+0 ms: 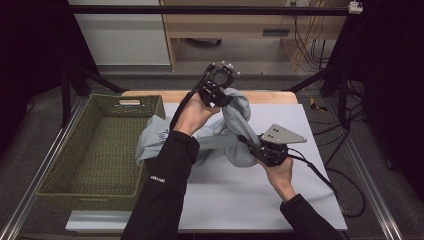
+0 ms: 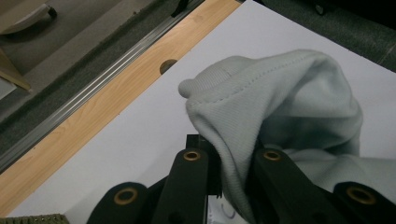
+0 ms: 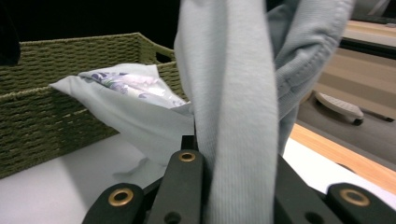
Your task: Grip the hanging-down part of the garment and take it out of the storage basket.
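Two hand-held grippers each pinch the same pale grey-blue sweatshirt [image 1: 227,135]. The left hand-held gripper [image 1: 223,100] is raised over the far edge of the bench [image 1: 235,190], its jaws pressed on a stitched fold of the fabric; the right hand-held gripper [image 1: 250,145] sits lower and nearer, clamped on a twisted band of it. Between them the garment hangs in a loose rope, its printed part draped on the rim of the green woven basket [image 1: 100,145]. By my reading, the lifting is done; spreading or folding the sweatshirt, and putting it in the basket, is left.
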Demonstrator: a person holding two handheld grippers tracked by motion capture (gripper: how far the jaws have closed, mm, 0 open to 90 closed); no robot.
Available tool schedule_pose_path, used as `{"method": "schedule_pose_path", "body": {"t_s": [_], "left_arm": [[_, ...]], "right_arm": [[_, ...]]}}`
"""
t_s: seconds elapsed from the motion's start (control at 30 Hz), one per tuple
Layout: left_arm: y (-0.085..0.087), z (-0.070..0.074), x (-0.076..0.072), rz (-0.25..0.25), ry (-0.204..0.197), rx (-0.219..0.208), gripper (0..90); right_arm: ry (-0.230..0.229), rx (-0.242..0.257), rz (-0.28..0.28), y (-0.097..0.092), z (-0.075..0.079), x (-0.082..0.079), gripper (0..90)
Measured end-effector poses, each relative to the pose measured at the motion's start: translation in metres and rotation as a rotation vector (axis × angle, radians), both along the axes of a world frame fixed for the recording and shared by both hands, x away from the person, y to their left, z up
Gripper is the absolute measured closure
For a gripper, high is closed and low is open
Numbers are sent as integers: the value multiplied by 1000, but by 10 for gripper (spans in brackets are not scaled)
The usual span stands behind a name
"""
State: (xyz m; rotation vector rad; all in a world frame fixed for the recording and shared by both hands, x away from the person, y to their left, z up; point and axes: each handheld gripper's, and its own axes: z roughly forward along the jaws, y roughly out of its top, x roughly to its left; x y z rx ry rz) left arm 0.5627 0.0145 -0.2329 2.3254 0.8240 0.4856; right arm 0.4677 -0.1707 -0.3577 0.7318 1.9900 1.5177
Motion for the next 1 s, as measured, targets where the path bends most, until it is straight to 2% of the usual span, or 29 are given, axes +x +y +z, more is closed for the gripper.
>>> {"method": "schedule_pose_path", "body": {"t_s": [0.17, 0.23, 0.37, 0.53, 0.6, 0.73, 0.77, 0.83, 0.9, 0.93, 0.97, 1.0], "left_arm": [[-4, -2, -2, -10, 4, -2, 853], [-6, -3, -2, -13, 5, 0, 853], [-7, -4, -3, -22, 18, 2, 853], [-8, -7, -3, -30, 20, 0, 852], [-9, -8, -4, -32, 23, -2, 852], [-10, -10, -4, -34, 21, -7, 852], [-11, -10, -5, -32, 21, -8, 853], [-11, -12, -5, -32, 20, 0, 853], [-10, -13, -4, -30, 22, -1, 853], [-9, -14, -4, -29, 20, 0, 853], [-8, -15, -3, -31, 25, 5, 853], [-8, -17, -3, -29, 26, 4, 853]], "right_arm": [[8, 10, -20, -17, 3, -1, 870], [9, 23, -22, -21, 2, 0, 870], [7, 20, -32, -27, 2, -1, 870], [-10, 5, -58, -34, 7, -4, 869], [-39, -38, -85, -35, 6, -6, 868], [-25, -22, -72, -35, 3, -6, 857], [-10, -13, -57, -33, 0, -5, 800], [-12, 10, -42, -33, -3, -6, 693], [-16, 46, -38, -32, -6, -8, 505], [-16, 46, -38, -32, -6, -8, 505], [-33, 66, -47, -32, -9, -10, 360], [-49, 71, -51, -32, -9, -12, 260]]}}
